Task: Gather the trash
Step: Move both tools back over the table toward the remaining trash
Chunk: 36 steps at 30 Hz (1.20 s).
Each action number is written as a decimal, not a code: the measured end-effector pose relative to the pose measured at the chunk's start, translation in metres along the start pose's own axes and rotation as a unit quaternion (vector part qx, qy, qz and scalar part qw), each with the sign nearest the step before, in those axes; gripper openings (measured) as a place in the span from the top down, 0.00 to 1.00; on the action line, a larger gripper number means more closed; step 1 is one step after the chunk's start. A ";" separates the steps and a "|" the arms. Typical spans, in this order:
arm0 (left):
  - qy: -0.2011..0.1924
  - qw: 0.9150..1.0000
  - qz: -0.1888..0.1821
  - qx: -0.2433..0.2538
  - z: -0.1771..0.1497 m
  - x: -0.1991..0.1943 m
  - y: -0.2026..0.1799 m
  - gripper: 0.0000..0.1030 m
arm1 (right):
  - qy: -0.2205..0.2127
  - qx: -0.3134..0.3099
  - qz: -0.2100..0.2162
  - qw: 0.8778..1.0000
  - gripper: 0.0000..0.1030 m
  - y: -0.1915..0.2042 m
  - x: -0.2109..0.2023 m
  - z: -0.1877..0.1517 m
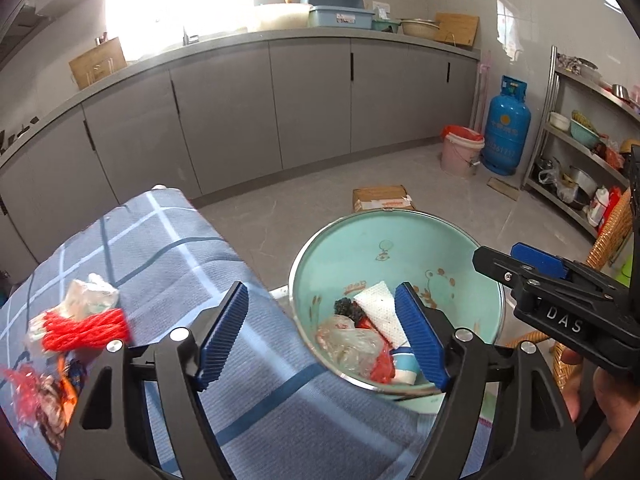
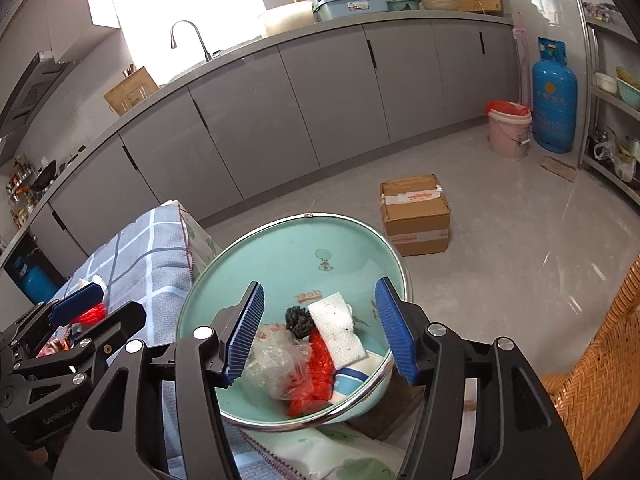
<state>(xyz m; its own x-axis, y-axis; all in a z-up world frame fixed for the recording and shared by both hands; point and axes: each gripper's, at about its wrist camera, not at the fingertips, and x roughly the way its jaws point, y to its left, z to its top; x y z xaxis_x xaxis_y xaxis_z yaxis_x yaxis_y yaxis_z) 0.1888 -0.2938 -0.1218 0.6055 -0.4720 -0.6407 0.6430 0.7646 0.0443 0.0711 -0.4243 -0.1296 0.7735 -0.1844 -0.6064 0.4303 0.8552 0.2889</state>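
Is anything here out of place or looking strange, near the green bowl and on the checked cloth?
Yes. The green bowl sits tilted beside the checked cloth, its trash slid to the low side. Loose trash is on the cloth: a red net bundle and a crumpled wrapper. Both grippers are open and empty.

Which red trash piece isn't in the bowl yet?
The red net bundle on the checked cloth, left of the left gripper. The other red scrap already lies in the bowl, beside the white tissue.
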 end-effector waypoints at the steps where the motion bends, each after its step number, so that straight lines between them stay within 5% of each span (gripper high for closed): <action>1: -0.003 1.000 0.002 0.000 -0.001 -0.004 0.002 0.25 | -0.001 -0.001 0.002 1.000 0.43 0.003 -0.003 -0.001; 19: -0.033 0.993 0.107 -0.038 -0.061 -0.109 0.085 0.18 | 0.017 -0.072 0.061 0.995 0.40 0.102 -0.025 -0.035; 31: -0.002 0.968 0.212 -0.133 -0.124 -0.144 0.200 0.13 | 0.055 -0.154 0.113 0.980 0.40 0.202 -0.020 -0.072; 36: 0.005 0.959 0.229 -0.167 -0.144 -0.148 0.231 0.13 | 0.070 -0.191 0.130 0.970 0.40 0.242 -0.015 -0.090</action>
<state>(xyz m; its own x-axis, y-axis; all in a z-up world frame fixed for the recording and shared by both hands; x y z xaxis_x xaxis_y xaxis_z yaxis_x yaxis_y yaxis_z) 0.1798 0.0160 -0.1268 0.7830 -0.0503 -0.6199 0.1240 0.9893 0.0764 0.1219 -0.1708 -0.1172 0.7504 0.1074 -0.6522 0.0036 0.9860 0.1666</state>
